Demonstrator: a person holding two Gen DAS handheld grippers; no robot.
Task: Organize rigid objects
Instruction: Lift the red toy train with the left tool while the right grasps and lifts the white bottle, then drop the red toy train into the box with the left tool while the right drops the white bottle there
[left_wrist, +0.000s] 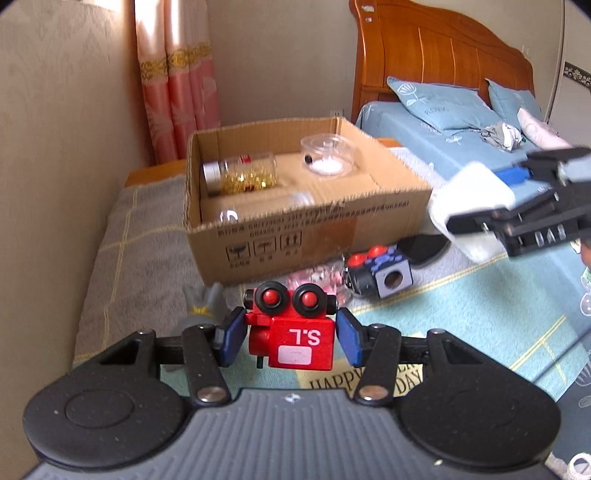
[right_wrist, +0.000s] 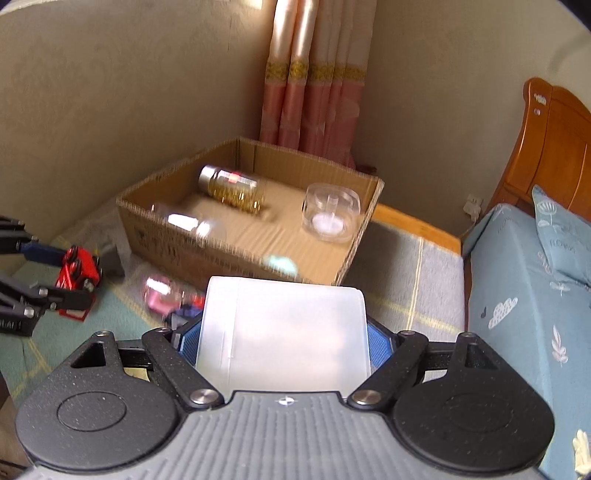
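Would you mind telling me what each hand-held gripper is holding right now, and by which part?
The left hand-held gripper clamps the red toy robot by the two sides of its body. The right hand-held gripper clamps the translucent white plastic box across its side walls.

Blurred pink item (right_wrist: 159, 295) beside box (right_wrist: 236, 254)
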